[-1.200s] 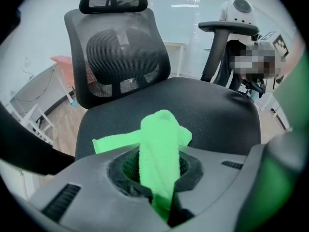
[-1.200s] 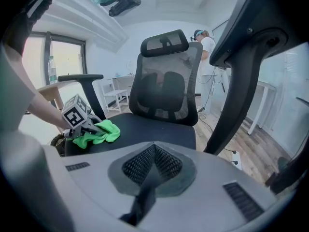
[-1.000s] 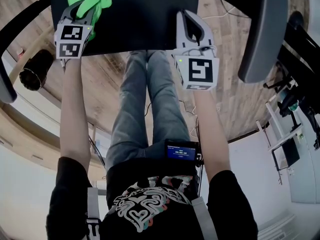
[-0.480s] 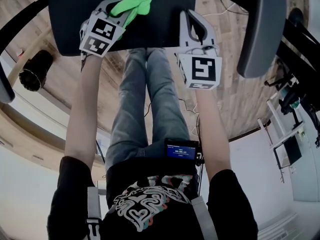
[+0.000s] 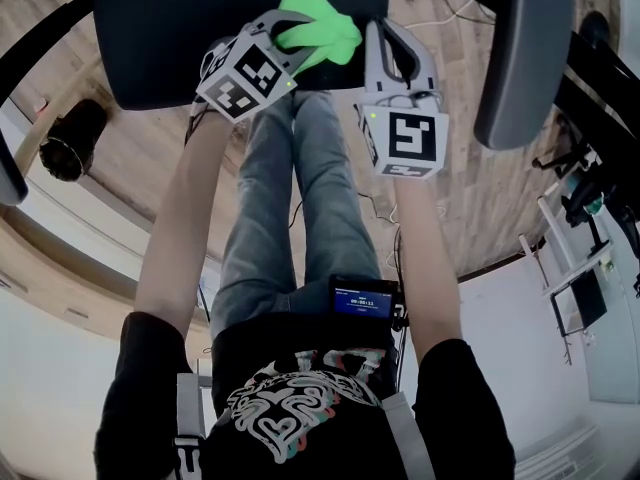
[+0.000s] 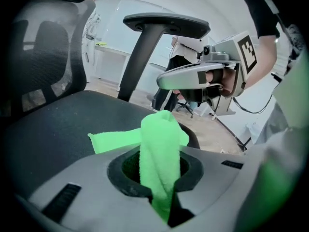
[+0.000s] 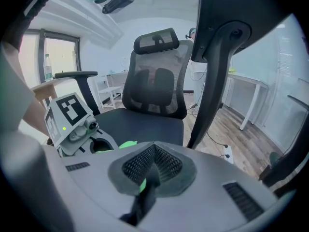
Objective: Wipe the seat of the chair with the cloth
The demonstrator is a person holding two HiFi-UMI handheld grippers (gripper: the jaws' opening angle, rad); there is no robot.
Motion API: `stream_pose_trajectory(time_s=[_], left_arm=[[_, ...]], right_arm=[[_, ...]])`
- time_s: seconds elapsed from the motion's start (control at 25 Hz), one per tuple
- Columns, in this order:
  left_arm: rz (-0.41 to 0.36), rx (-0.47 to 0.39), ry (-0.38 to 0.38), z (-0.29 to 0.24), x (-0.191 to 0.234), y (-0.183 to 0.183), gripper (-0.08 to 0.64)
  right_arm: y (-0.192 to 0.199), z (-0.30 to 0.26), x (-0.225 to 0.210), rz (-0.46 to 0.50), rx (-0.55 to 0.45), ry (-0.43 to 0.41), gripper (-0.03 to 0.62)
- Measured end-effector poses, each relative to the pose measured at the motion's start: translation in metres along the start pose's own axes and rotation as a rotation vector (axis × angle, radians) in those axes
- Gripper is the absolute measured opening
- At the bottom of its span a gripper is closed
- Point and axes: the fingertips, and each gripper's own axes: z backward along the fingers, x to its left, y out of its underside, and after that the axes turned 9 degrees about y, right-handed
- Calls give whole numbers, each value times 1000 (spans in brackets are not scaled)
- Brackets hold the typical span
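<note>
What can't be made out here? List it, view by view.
- Head view: the chair seat is cut off by the top edge, so its back part is not shown.
- Head view: the waist screen is too small to read.
- Left gripper view: the left gripper hides where the green cloth meets the seat.
- Right gripper view: the green speck at the right gripper is too small to identify.
</note>
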Motion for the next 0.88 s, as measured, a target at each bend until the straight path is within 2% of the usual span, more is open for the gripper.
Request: stream_pose_trajectory(time_s=[0.2,0.4,0.64,0.8,0.88], left_arm=[[-64,12,203,-14,-44,2,57],[-56,36,293,-26,-62,2,57],[-22,1,282,-23,-57,-3,57],[101,-126,256,-13,-49,-18,57],[144,-198,224,-4,-43,-25,57]], right_arm=[[1,0,4,-1,-21,7,0],[1,4,2,-12,8,8,0],[2,4,1,-18,-21,-3,0],[3,5,1,-25,-25,-16,0],[4,7,4,-18,6,-30,1]])
